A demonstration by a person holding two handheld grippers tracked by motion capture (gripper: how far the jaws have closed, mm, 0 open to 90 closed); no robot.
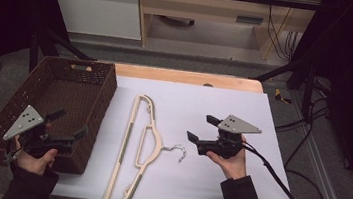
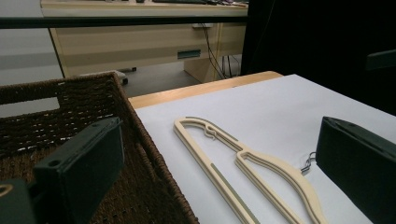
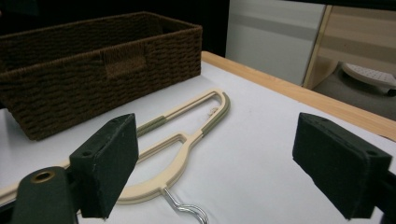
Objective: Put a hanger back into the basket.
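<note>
Both grippers black, left gripper (image 1: pixel 68 123) and right gripper (image 1: pixel 202 128), each topped by a grey three-cornered plate. Dark sleeves. Black cable trails behind the right fingers (image 1: pixel 192 137).

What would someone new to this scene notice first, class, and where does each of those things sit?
The cream hanger lies flat on the white table, its metal hook pointing at the right tongs, which are open just beside it. A dark woven basket sits at the table's left edge, with the open left tongs hovering over its near end.
</note>
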